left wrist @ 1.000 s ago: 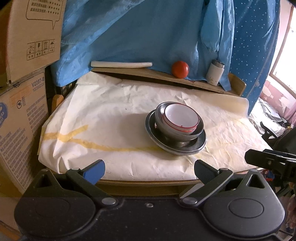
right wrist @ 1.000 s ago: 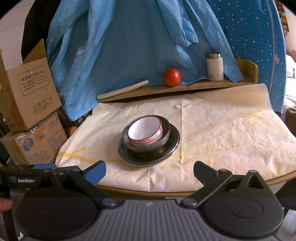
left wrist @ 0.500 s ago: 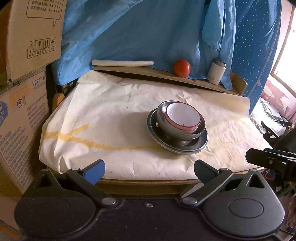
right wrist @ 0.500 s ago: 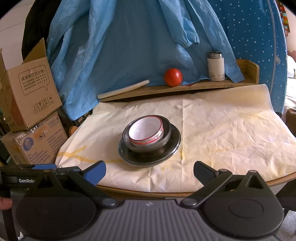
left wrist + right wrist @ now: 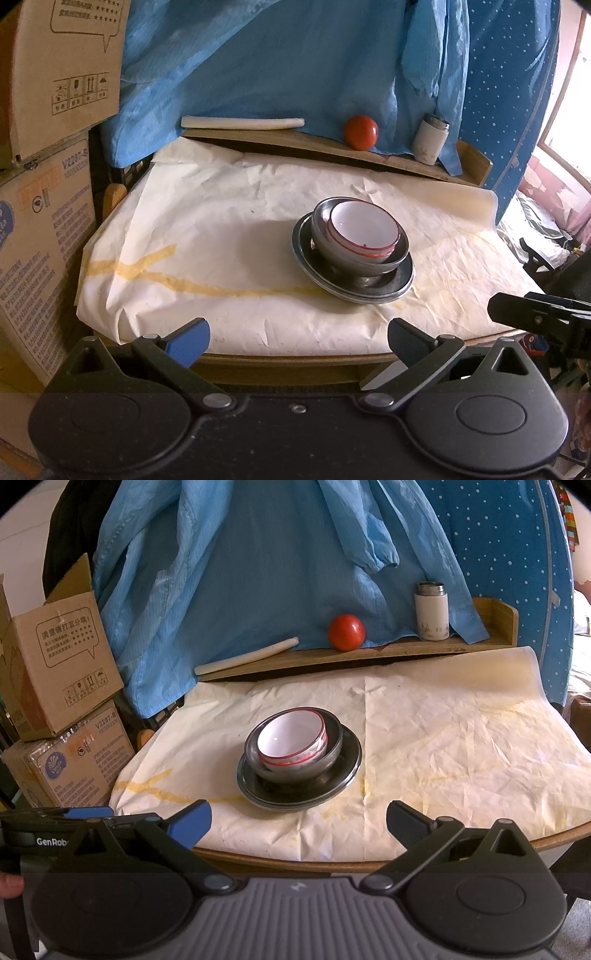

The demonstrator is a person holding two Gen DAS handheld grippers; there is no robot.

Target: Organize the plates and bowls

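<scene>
One stack stands mid-table on the paper: a white bowl with a red rim (image 5: 364, 230) (image 5: 291, 738) nests in a steel bowl (image 5: 354, 256) (image 5: 334, 746), which rests on a dark steel plate (image 5: 402, 284) (image 5: 351, 775). My left gripper (image 5: 297, 339) is open at the table's near edge, well short of the stack and left of it, nothing between its fingers. My right gripper (image 5: 299, 818) is open too, held before the front edge with the stack just beyond it. Each view catches the other gripper at its side.
A wooden ledge (image 5: 406, 650) at the back carries a red tomato (image 5: 346, 632), a white flask (image 5: 431, 611) and a white roll (image 5: 245, 656). Blue cloth (image 5: 277, 572) hangs behind. Cardboard boxes (image 5: 40, 177) stand left of the table. Creased paper (image 5: 443, 738) covers the tabletop.
Both views have drifted only slightly; the stack sits a touch lower and nearer in the left wrist view. Both grippers stay open and the dishes have not moved.
</scene>
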